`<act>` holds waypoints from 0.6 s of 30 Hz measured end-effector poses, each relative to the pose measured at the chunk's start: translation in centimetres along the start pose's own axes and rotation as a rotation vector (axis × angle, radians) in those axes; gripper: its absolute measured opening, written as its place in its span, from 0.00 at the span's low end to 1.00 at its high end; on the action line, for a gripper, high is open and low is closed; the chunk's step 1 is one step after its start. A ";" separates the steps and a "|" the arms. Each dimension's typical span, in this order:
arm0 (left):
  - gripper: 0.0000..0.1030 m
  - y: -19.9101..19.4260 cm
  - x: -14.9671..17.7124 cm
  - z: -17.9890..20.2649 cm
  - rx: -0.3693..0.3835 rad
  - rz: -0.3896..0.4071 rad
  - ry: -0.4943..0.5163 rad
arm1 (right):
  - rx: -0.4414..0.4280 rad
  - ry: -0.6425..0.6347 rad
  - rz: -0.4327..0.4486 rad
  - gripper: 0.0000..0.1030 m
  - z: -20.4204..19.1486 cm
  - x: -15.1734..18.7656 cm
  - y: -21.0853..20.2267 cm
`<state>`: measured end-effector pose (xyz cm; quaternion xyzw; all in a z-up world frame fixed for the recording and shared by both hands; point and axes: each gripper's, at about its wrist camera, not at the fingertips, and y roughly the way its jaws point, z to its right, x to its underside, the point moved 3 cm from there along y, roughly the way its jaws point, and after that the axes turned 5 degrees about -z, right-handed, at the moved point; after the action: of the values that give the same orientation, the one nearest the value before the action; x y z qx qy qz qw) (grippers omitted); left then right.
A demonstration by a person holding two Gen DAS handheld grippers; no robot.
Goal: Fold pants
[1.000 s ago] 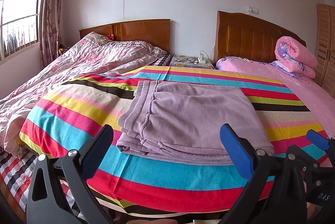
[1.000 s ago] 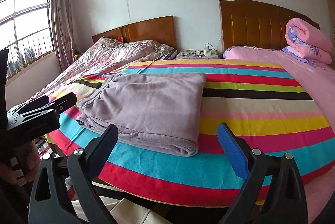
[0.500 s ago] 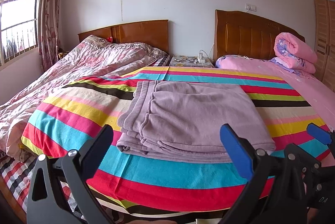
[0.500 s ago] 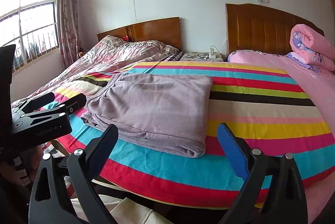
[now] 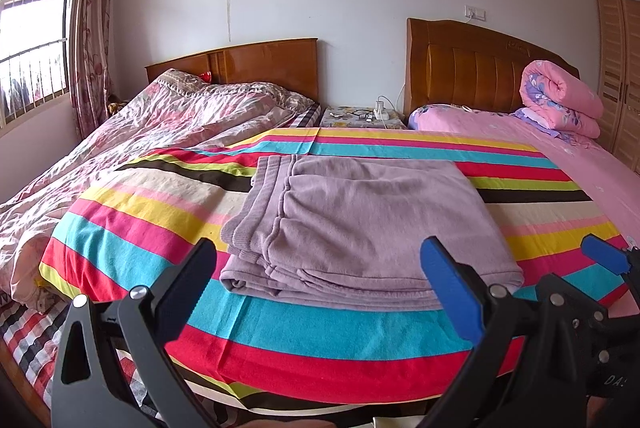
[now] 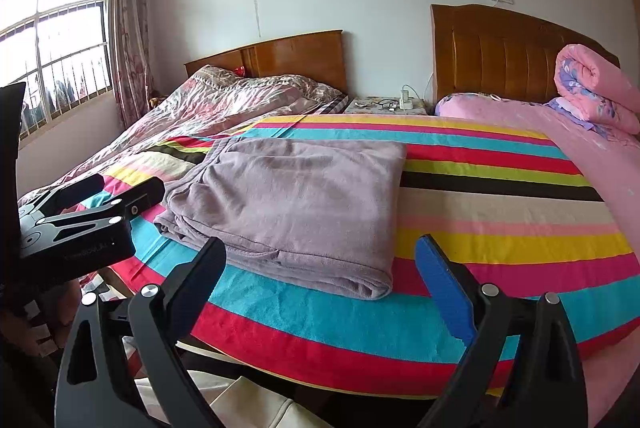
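Note:
The mauve pants lie folded in a flat rectangle on the striped blanket, waistband to the left. In the right wrist view the pants sit left of centre. My left gripper is open and empty, held back from the bed's near edge, in front of the pants. My right gripper is open and empty too, to the right of the pants' near corner. The left gripper also shows at the left of the right wrist view; the right gripper's blue fingertip shows in the left wrist view.
A floral quilt covers the left bed. A pink sheet and a rolled pink quilt lie on the right bed. A nightstand stands between the wooden headboards. A window is at the left.
Both grippers have drawn back and tilted up slightly, so the pants sit a little farther away. The pants have not moved. Both grippers stay open.

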<state>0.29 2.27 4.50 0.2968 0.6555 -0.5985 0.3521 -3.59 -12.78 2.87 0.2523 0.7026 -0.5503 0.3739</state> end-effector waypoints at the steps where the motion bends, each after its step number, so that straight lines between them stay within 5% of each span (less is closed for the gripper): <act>1: 0.99 0.0 0.0 0.0 -0.001 0.000 0.000 | 0.001 0.000 0.000 0.89 0.0 0.0 0.0; 18: 0.99 0.0 0.0 0.0 0.000 -0.001 -0.001 | -0.001 0.008 -0.010 0.89 -0.1 0.3 0.5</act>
<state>0.28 2.22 4.48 0.2964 0.6554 -0.5989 0.3520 -3.42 -12.60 2.31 0.2505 0.7058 -0.5508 0.3685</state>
